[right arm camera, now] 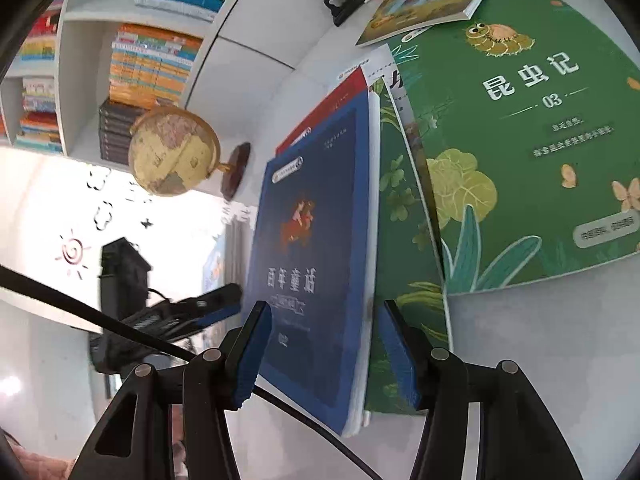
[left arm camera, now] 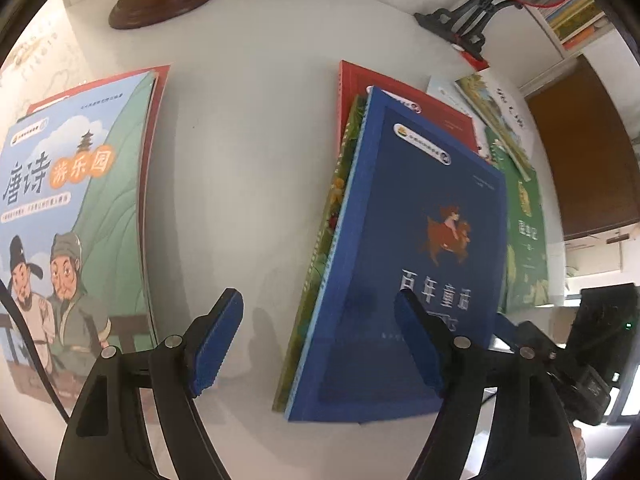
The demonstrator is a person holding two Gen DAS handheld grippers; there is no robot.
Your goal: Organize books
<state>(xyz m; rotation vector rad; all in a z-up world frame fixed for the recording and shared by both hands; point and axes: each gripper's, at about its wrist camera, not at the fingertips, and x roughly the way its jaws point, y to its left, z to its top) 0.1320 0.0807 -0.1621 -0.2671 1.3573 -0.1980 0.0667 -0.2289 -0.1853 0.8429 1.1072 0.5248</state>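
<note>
We see both the left gripper (left arm camera: 318,344) and right gripper (right arm camera: 322,354) wide, empty; blue book (left arm camera: 404,264) atop pile, globe (right arm camera: 174,151) and green book (right arm camera: 520,128) nearby.

left tongs (left arm camera: 318,336): open, empty | blue book (left arm camera: 404,264): atop stack | table (left arm camera: 248,140)

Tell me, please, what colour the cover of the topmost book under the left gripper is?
Dark blue, clearest in the left wrist view.

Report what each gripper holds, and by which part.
Nothing is held. The left gripper is open over the table; the right gripper straddles the blue book, pads clear.
</note>
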